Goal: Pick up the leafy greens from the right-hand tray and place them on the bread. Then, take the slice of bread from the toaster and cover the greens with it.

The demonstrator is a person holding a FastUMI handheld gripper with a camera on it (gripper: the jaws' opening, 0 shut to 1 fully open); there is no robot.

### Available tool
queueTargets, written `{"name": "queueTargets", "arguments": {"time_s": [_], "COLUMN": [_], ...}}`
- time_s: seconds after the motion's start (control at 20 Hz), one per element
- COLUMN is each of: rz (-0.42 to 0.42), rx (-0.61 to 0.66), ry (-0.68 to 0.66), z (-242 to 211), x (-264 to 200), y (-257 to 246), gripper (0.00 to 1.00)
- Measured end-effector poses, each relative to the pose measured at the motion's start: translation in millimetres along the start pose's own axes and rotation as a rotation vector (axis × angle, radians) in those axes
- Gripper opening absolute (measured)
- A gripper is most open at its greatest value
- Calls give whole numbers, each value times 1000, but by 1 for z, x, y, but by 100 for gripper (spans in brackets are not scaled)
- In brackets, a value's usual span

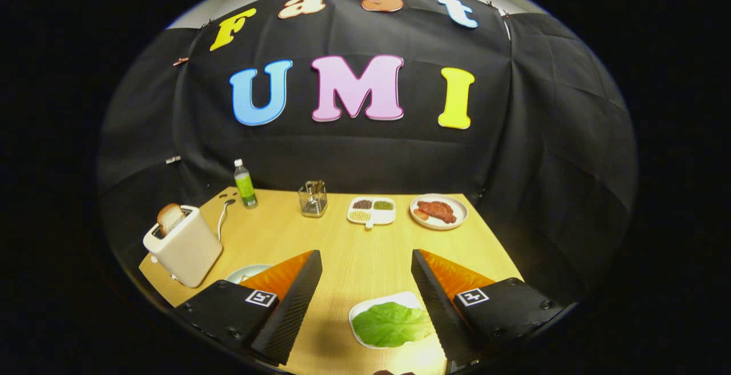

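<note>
- Table (354, 255): pale wood grain.
- Greens (391, 323): bright green, on white tray (365, 309).
- Toaster (185, 246): cream; bread (169, 217) tan crust, pale crumb.
- Bottle (245, 185): green, white cap.
- Dish (372, 211): white; brown, green, beige fillings.
- Plate (457, 215): white; meat (437, 210) red-brown.

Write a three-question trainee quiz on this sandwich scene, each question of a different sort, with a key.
1. True or false: the gripper is shut on the leafy green.
2. Multiple choice: the slice of bread stands in
A. the toaster
B. the divided dish
C. the wire holder
3. Fill in: the plate of meat stands beside the ____ dish, at the far side of the table.

Key:
1. False. The fingers are open, and the green lies on its white tray between them, nearer the right one.
2. A
3. divided
</note>
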State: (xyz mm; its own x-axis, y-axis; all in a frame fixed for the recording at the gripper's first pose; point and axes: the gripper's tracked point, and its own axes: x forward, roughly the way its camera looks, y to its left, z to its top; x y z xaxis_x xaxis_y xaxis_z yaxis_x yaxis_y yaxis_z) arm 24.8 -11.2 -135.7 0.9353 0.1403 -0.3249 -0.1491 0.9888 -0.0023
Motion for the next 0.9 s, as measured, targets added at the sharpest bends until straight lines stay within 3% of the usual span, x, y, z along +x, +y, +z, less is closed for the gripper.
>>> {"name": "queueTargets", "arguments": {"time_s": [0.9], "rz": [211], "rx": [-220], "ry": [446], "z": [-178], "x": [60], "y": [-35], "gripper": [98]}}
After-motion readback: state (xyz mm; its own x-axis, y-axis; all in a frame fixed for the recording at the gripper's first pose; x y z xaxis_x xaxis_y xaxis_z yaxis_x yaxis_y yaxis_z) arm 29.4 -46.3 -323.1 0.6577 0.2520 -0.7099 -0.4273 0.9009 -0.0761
